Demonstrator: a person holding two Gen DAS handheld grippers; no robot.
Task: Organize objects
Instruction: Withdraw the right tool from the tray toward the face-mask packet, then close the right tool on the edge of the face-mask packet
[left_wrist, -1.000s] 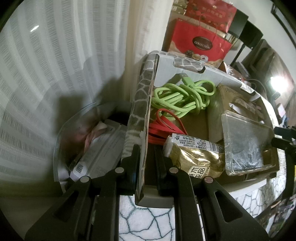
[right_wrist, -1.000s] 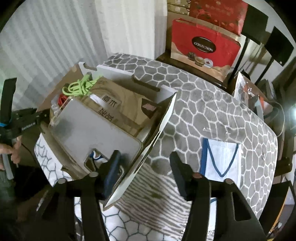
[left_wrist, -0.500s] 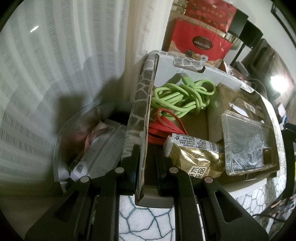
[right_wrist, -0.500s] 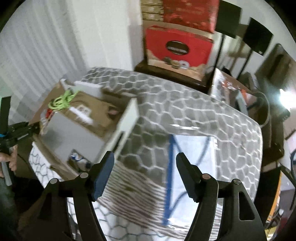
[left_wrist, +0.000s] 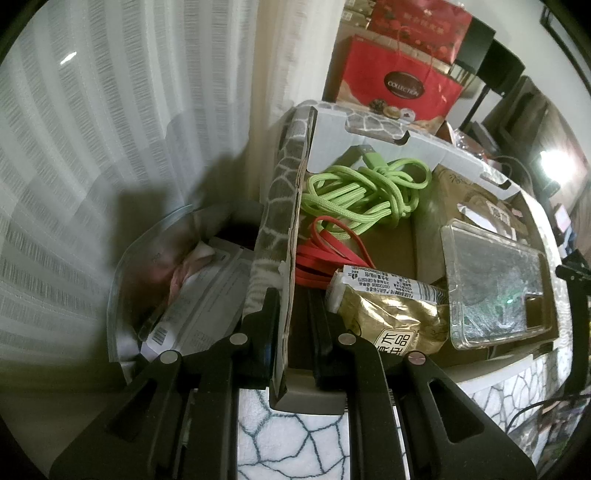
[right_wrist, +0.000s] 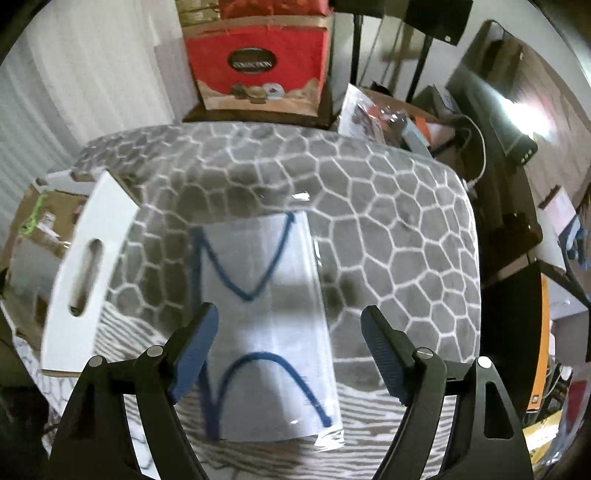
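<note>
**A:** Why is the left gripper (left_wrist: 291, 332) sitting on the edge of the box?

**B:** It is clamped on the side flap of the cardboard box (left_wrist: 286, 221), one finger outside and one inside. I judge it is steadying the box so the other hand can load it. The box stands at the left of the counter (right_wrist: 388, 229), which wears a grey honeycomb cover.

**A:** What is already inside?

**B:** A green cord (left_wrist: 365, 192) at the far end, a red cable (left_wrist: 325, 254) just beside it, a gold foil packet (left_wrist: 388, 314) near the gripper, and a clear phone case (left_wrist: 498, 280) lying on flat brown packages.

**A:** And the right gripper (right_wrist: 290, 347)?

**B:** Its jaws stand wide apart and hold nothing. It hangs over a clear-wrapped white packet with blue cords (right_wrist: 266, 314), which lies flat on the counter, just right of the box's white flap (right_wrist: 88, 280). That packet looks like the next thing to be packed.

**A:** What has changed from a second ago?

**B:** The left side is the same: same grip, same contents. The right gripper was over the box's near flap with the packet off to its right; it has since swung away, and now the packet lies between its fingers, the box pushed to the left edge of its view.
</note>
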